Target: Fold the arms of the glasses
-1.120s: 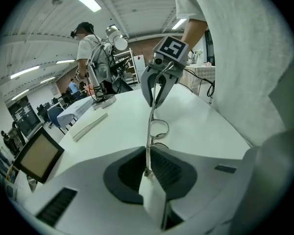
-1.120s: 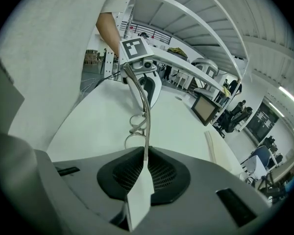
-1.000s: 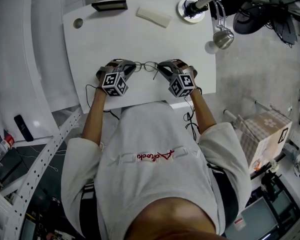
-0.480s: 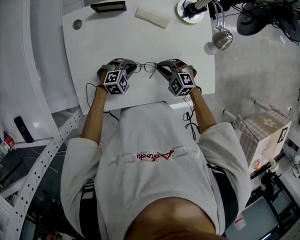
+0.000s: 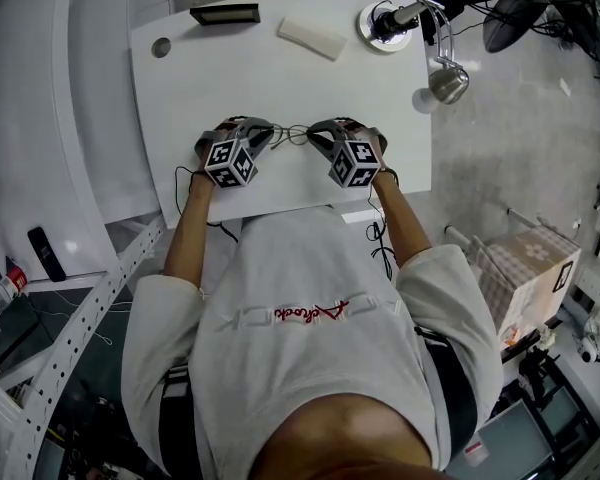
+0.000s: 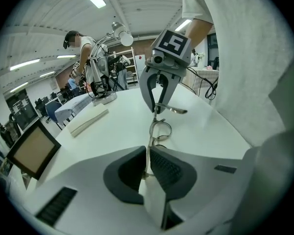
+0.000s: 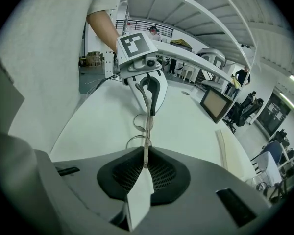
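Left gripper view: the left gripper [image 6: 146, 156] clamps one thin wire end of the glasses [image 6: 159, 130]; the right gripper [image 7: 145, 161] pinches the opposite end likewise; the frame stretches lengthwise between them, near the front edge of the table [image 5: 280, 78]; neither hand looks nearer.

A white worktop [image 5: 280, 88] with rounded corners has a small round hole [image 5: 161, 47] near its far left corner. Along its far edge lie a flat dark rectangular panel with a pale frame [image 5: 224, 14] at the left and a cream oblong block [image 5: 315, 38] set slantwise near the middle. The round white base of a desk lamp [image 5: 385, 23] stands on the far right corner.
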A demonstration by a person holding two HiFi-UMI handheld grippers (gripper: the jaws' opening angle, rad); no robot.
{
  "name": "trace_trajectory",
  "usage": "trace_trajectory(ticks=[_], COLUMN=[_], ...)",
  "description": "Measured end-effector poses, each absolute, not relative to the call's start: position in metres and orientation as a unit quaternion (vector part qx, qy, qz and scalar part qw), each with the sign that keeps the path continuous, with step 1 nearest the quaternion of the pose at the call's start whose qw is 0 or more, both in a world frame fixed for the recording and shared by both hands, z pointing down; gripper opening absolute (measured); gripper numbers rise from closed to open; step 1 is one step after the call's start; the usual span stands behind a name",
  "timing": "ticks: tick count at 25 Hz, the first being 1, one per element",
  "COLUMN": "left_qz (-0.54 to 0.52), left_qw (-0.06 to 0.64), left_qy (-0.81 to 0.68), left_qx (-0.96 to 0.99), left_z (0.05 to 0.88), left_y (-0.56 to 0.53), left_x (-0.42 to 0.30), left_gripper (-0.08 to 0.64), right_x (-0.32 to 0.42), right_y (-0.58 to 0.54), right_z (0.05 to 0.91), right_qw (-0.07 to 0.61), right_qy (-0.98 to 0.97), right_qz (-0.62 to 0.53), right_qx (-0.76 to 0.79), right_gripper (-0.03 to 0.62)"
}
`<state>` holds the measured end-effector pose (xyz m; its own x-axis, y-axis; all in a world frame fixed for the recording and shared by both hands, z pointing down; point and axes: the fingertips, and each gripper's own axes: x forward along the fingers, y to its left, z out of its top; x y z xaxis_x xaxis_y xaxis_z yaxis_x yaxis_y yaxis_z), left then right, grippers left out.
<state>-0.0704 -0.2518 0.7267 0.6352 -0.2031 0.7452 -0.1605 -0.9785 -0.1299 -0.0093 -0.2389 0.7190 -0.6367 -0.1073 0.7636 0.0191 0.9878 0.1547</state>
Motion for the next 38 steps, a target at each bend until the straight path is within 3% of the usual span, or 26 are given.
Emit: trace_trajectory(ticks=[9,20,28,30,31,38], left_qz=[-0.298,-0.247,-0.235,-0.231,-0.230,-0.218], left_qw=[-0.111,-0.123,-0.113,-0.110,-0.108,-0.102], left_qy=[0.279,0.338,0.332,0.332,0.331,0.332], left_qx=[-0.906,-0.900,-0.907,-0.908,-0.909,-0.912], left_z=[0.693,0.673,0.661,0.656,0.654,0.642], left_y=[-0.280,-0.270,-0.262,-0.259,-0.258,-0.244], left_x=[-0.136,-0.157,-0.146,-0.142,-0.139,-0.120], left_gripper=[0.052,0.051,0.051,0.042,0.029,0.029], right_x=[-0.025,-0.033,-0.028,-0.025,-0.024,-0.014], right_y=[-0.242,-0.243,-0.246,-0.247,-0.247,-0.242], right_z=[0.730,0.735,0.720,0.711,0.706,0.674], right_qw=[0.454,0.476,0.476,0.466,0.458,0.371], right_qy=[-0.888,-0.876,-0.873,-0.877,-0.880,-0.911], right_qz=[-0.065,-0.080,-0.086,-0.085,-0.083,-0.032], right_qx=[0.011,0.020,0.062,0.080,0.093,0.175], right_gripper=[0.052,0.049,0.092,0.089,0.034,0.029])
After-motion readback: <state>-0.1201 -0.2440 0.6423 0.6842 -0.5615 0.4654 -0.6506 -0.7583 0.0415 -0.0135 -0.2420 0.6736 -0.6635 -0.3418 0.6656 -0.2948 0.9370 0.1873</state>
